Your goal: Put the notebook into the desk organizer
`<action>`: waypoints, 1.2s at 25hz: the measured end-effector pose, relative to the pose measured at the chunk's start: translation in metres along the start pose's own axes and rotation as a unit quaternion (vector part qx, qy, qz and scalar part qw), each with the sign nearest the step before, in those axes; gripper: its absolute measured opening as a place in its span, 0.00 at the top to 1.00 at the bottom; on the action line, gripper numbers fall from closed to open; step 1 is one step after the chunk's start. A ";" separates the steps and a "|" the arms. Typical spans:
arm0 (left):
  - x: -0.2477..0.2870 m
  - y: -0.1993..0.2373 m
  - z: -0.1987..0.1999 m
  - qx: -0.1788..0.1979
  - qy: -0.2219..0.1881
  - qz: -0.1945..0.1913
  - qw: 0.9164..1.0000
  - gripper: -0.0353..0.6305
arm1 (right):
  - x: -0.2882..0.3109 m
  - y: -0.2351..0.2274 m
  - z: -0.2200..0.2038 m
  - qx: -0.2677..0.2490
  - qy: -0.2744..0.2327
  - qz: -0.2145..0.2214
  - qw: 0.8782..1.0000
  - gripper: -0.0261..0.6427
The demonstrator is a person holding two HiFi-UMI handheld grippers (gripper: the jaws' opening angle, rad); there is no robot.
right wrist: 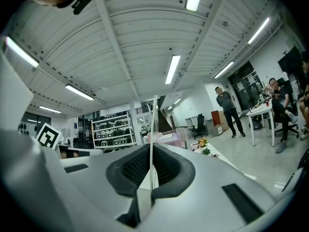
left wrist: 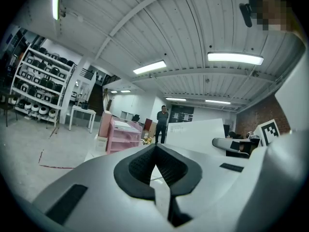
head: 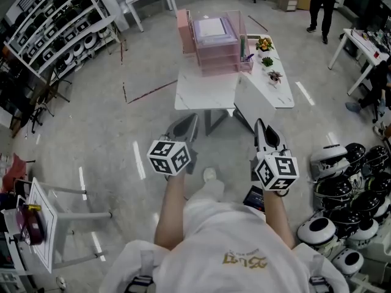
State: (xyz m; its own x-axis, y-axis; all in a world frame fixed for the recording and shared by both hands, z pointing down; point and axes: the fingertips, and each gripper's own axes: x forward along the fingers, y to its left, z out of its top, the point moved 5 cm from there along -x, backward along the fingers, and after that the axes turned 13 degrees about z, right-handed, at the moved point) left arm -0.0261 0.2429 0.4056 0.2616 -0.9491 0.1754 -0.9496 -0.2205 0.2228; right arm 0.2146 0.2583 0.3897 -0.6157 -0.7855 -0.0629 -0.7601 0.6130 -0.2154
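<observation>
Head view, lower centre: right gripper [head: 261, 126] clenched on white notebook [head: 255, 104], held on edge above near side of white table [head: 190, 95]. Right gripper view: notebook a thin upright edge [right wrist: 153, 122] pinched between pads. Left gripper [head: 184, 124] lower left of centre, jaws closed together, nothing between. Pink desk organizer [head: 214, 49] on table's far end, upper centre, well apart from notebook.
</observation>
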 end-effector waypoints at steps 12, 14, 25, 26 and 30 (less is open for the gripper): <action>0.122 0.056 0.028 -0.025 -0.006 -0.021 0.999 0.92 | 0.121 -0.053 0.007 0.003 -0.022 0.035 0.999 0.93; 0.154 0.072 0.038 -0.033 -0.003 -0.029 0.999 0.92 | 0.152 -0.064 0.011 0.001 -0.023 0.033 0.999 0.93; 0.300 0.149 0.102 -0.022 0.015 -0.057 0.998 0.92 | 0.304 -0.117 0.042 -0.009 -0.041 0.010 0.999 0.93; 0.311 0.155 0.104 -0.021 0.017 -0.059 0.998 0.92 | 0.314 -0.121 0.043 -0.010 -0.042 0.007 0.999 0.93; 0.348 0.174 0.110 -0.021 0.027 -0.066 0.997 0.92 | 0.348 -0.136 0.045 -0.011 -0.044 -0.004 0.999 0.93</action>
State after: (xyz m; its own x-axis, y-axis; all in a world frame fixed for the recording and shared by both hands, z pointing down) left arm -0.1191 -0.1501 0.3994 0.3944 -0.8984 0.1931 -0.8982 -0.3325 0.2877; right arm 0.1125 -0.1025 0.3536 -0.5903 -0.7937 -0.1466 -0.7692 0.6083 -0.1957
